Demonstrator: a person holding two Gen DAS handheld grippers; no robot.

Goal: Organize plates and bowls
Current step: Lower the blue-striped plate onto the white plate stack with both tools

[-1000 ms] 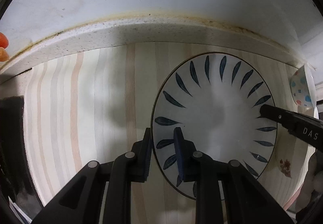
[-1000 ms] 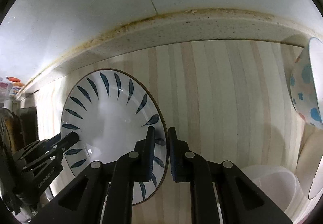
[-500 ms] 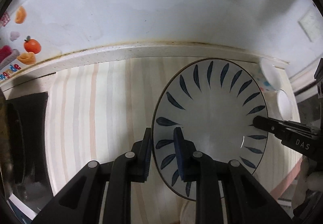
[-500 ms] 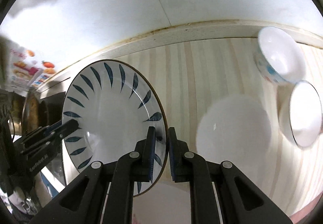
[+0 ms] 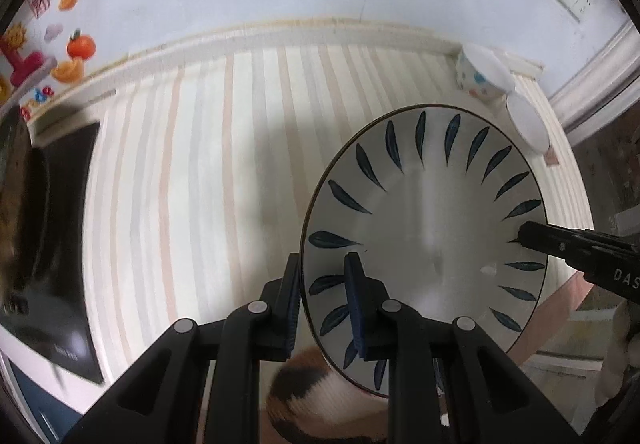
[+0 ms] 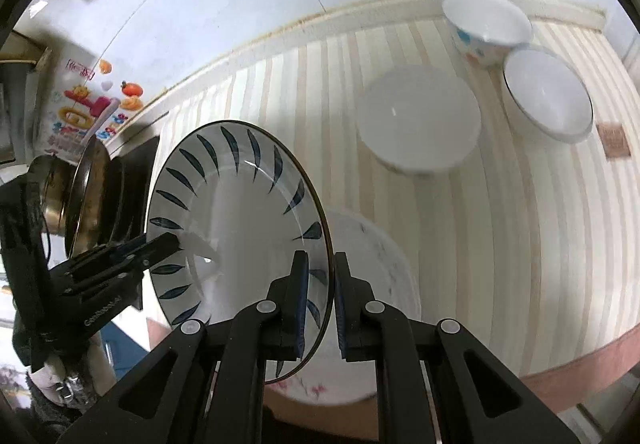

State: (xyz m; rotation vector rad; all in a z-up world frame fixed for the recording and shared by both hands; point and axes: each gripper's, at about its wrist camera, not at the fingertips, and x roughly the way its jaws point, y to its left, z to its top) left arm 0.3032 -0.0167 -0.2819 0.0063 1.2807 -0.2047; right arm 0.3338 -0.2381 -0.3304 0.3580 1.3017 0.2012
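Both the left tongs point(image 5: 322, 298) and the right tongs point(image 6: 320, 296) pinch the leaf plate's point(image 6: 236, 228) rim, up above the desk point(image 6: 520, 224), so they should keep it flat and go slow.

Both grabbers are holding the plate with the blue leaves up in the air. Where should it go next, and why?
Probably down onto the white plate with pink flowers just below it. The leaf plate is pinched at opposite rims by the left gripper and right gripper, clear of the striped counter. The bowls sit apart at the back, so plates seem to stack here.
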